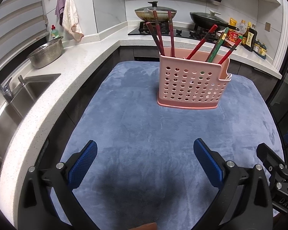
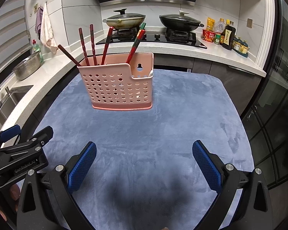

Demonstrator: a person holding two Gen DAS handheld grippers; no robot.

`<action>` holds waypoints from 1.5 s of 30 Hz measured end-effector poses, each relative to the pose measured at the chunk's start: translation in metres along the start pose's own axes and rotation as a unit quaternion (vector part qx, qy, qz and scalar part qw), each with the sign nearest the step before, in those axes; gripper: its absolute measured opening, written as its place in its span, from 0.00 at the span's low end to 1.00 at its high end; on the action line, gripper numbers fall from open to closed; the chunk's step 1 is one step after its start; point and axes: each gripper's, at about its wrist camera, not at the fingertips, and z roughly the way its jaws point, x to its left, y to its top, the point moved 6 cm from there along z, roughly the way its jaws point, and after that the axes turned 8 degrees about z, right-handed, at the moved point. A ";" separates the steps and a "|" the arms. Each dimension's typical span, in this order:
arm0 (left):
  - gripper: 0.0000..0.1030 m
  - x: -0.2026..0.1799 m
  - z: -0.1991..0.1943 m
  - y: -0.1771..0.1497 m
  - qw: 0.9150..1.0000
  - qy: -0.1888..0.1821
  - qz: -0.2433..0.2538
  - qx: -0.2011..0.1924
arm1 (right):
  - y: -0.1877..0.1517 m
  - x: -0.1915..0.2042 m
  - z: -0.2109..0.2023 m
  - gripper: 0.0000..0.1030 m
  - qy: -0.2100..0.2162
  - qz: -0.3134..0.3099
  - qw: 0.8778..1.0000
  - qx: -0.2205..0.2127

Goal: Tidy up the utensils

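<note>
The pink perforated utensil holder (image 1: 192, 84) stands upright on the blue cloth (image 1: 144, 134), with red and green chopsticks (image 1: 159, 36) standing in it. The left gripper (image 1: 145, 153) and right gripper (image 2: 144, 153) hover spread wide, empty, well short of it.

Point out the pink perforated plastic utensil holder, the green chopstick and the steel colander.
Pink perforated plastic utensil holder (image 2: 115, 90): right wrist view, front wall.
Green chopstick (image 1: 216, 47): left wrist view, mid-shaft.
Steel colander (image 1: 46, 54): left wrist view, outer side.

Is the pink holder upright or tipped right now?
Upright. The holder sits flat on its base on the blue cloth, and the chopsticks stand in it, leaning against its rim.
</note>
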 end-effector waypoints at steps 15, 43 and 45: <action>0.93 0.000 0.001 0.002 1.000 0.010 0.004 -0.003 | -0.001 0.000 0.002 0.94 0.000 0.000 1.000 0.002; 0.93 0.002 0.005 0.005 1.000 0.020 0.003 0.002 | -0.001 0.000 0.007 0.94 -0.002 0.002 1.000 0.003; 0.93 0.002 0.005 0.006 1.000 0.020 0.003 0.002 | -0.001 0.000 0.007 0.94 -0.002 0.002 1.000 0.003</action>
